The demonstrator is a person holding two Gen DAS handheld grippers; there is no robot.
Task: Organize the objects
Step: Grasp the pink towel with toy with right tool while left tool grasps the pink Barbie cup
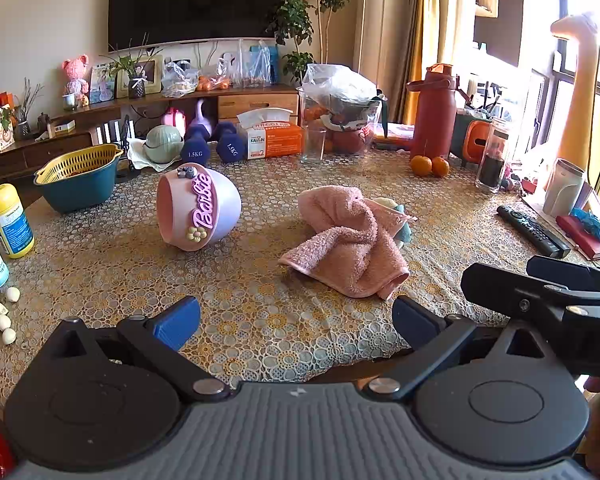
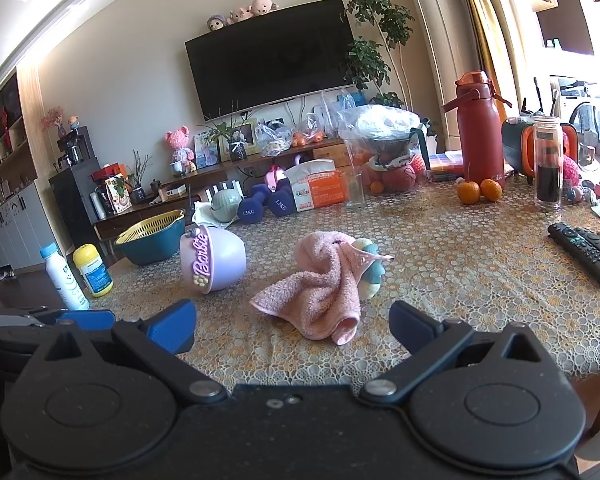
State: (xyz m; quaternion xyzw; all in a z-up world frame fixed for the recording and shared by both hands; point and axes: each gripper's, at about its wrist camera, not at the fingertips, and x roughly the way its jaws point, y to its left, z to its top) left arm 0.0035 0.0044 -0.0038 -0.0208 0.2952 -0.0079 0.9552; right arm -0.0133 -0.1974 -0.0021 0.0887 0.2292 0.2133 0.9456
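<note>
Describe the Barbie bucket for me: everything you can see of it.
The Barbie bucket is a small rounded pail, pink to lilac, and looks like plastic. It lies tipped on its side on the tablecloth, mouth facing left, rounded bottom toward the pink towel. A purple "Barbie" badge runs along its rim band, with a cream flower charm below and a small grey charm above. Its inside is hidden. Only the tablecloth touches it; both grippers are well short of it.

Towel [image 1: 346, 240] lies right of tipped bucket [image 1: 198, 208], dumbbells [image 1: 212, 146] behind
</note>
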